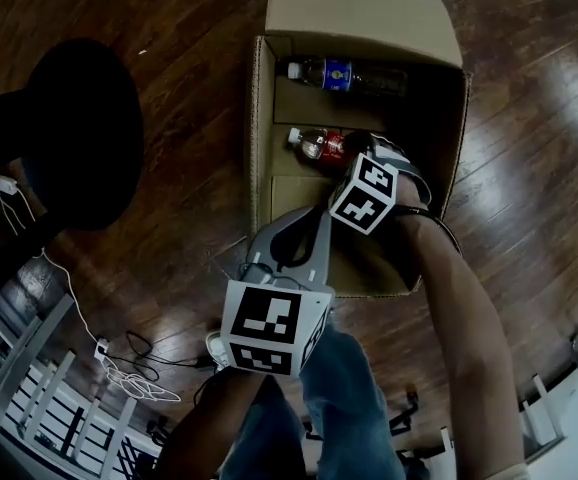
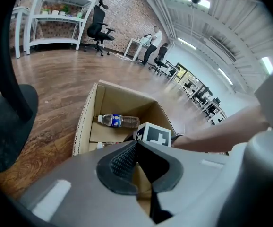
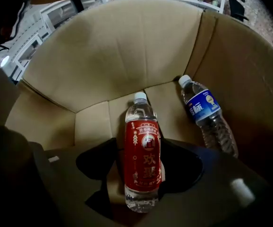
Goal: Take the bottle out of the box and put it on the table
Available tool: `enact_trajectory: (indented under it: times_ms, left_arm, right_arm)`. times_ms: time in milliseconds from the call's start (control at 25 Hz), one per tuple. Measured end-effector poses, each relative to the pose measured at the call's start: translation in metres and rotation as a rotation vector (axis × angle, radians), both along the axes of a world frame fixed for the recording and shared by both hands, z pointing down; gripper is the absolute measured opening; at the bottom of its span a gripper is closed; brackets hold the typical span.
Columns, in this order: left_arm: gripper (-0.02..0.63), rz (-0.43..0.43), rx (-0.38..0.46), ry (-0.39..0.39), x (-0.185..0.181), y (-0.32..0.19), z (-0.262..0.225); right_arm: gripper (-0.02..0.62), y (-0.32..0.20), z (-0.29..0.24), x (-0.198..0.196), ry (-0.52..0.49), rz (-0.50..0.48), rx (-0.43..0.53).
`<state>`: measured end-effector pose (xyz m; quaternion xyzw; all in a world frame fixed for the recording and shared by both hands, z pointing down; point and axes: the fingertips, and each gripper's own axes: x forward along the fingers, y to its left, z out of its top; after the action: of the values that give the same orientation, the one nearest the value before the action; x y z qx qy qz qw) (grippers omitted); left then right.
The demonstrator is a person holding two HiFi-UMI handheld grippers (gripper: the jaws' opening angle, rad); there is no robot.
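A cardboard box (image 1: 259, 118) stands open on the wooden floor with two bottles lying in it. The red-label bottle (image 3: 142, 155) lies between the jaws of my right gripper (image 3: 143, 160), which points steeply down into the box; the jaws stand open, one on each side of it. In the head view the marker cube covers most of that gripper (image 1: 357, 158) beside the red bottle (image 1: 324, 145). The blue-label bottle (image 1: 344, 74) lies further back, to the right in the right gripper view (image 3: 205, 112). My left gripper (image 2: 136, 148) is shut and empty, hovering at the box's near edge (image 1: 309, 218).
A black round seat (image 1: 74, 133) stands left of the box. Cables (image 1: 129, 368) trail on the floor by white shelving (image 1: 19, 368). In the left gripper view, an office chair (image 2: 98, 27), white shelves (image 2: 56, 13) and a person (image 2: 151, 41) at a desk are far behind.
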<state>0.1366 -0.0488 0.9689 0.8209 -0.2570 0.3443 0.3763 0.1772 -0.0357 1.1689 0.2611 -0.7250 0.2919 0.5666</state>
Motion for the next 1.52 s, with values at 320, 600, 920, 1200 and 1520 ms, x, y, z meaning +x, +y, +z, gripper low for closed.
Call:
enact_trajectory:
  times_ms: [320,600,920,1200,1520]
  left_arm:
    - [0.0,-0.014,-0.003,0.015,-0.003,-0.001,0.012]
    - [0.0,-0.031,-0.01,0.005,-0.013,-0.001,0.021]
    - [0.0,-0.013,-0.013,-0.001,-0.016,0.0,0.019]
    - [0.0,0.019,-0.01,-0.015,-0.014,0.005,-0.005]
    - [0.0,0.021,-0.004,-0.044,-0.018,0.008,-0.054]
  right_arm:
    - [0.305,-0.007,0.039,-0.003,0.064,-0.04,-0.024]
    - [0.307,-0.008,0.049,-0.006,0.071,-0.022,-0.04]
    - [0.291,-0.013,0.029,0.001,0.04,0.193,0.026]
    - [0.291,-0.015,-0.023,0.009,-0.012,0.363,0.086]
    - [0.295,-0.013,-0.099,0.005,-0.097,0.558,0.143]
